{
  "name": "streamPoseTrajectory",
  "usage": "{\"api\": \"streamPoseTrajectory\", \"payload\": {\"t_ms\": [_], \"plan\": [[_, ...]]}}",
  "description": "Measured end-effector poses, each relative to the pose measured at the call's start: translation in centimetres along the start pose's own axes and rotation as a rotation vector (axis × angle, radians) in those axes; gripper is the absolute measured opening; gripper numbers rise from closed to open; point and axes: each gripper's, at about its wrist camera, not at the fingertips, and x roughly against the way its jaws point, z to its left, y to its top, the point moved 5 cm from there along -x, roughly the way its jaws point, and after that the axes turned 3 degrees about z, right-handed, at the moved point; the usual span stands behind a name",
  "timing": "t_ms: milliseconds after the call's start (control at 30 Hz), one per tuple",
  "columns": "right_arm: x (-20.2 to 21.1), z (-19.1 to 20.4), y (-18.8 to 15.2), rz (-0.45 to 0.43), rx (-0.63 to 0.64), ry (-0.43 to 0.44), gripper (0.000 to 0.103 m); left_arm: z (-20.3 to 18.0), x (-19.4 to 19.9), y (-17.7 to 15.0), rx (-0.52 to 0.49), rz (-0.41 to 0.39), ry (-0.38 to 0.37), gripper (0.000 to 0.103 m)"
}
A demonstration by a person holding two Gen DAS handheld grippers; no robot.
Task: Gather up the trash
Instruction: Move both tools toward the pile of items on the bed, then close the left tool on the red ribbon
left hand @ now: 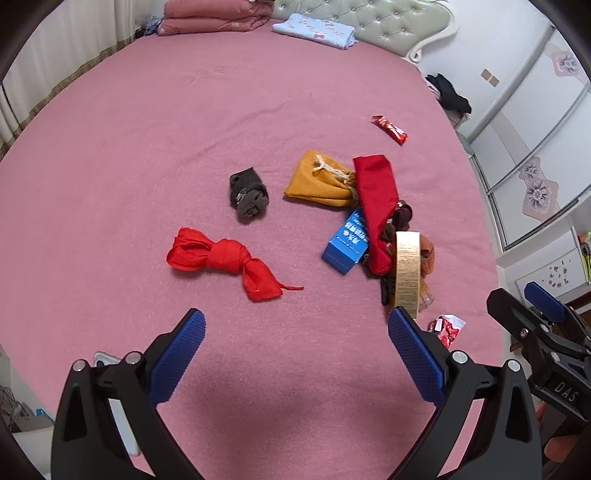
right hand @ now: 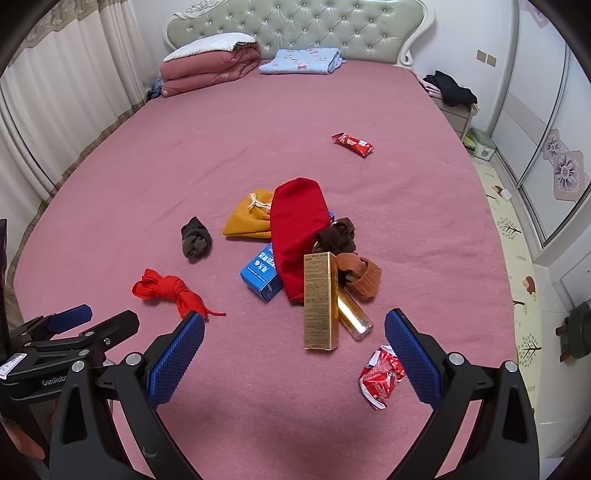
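Note:
On the pink bed (right hand: 184, 155) lies a pile: a gold carton (right hand: 318, 301), a gold tube (right hand: 354, 312), a blue box (right hand: 260, 275), a red pouch (right hand: 297, 232), a yellow pouch (right hand: 247, 218) and brown socks (right hand: 360, 277). A crumpled red wrapper (right hand: 380, 376) lies near the front edge, by my right gripper's right finger. A red snack bar wrapper (right hand: 352, 144) lies farther back. My right gripper (right hand: 293, 334) is open and empty above the bed. My left gripper (left hand: 295, 332) is open and empty, in front of a knotted red cloth (left hand: 225, 258). The carton (left hand: 406, 273) and blue box (left hand: 347, 243) also show there.
A dark rolled sock (left hand: 248, 195) lies left of the pile. Folded pink quilts (right hand: 207, 70) and a blue folded cloth (right hand: 299, 61) lie at the headboard (right hand: 295, 29). Curtains (right hand: 55, 110) hang on the left. A nightstand with dark clothes (right hand: 450, 90) and wardrobe doors (right hand: 546, 147) stand on the right.

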Motion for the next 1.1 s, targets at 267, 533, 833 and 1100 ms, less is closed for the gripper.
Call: {"api": "streamPoseTrajectory", "payload": {"t_ms": [267, 533, 833, 1100], "plan": [[-1.8, 1.4, 1.5, 0.016, 0.042, 0.032, 0.094, 1.9, -2.2, 0.7, 0.093, 0.040, -0.005, 0.099], [-4.9, 3.0, 2.8, 0.055, 0.089, 0.065, 0.094, 5.3, -5.0, 1.8, 0.318, 0.099, -0.040, 0.099], [-8.4, 4.4, 5.3, 0.074, 0.124, 0.102, 0.094, 7.7, -10.2, 3.6, 0.488, 0.153, -0.070, 0.099], [-11.5, 4.7, 6.8, 0.096, 0.140, 0.107, 0.094, 9.7, -15.1, 5.0, 0.577, 0.195, -0.003, 0.098]]}}
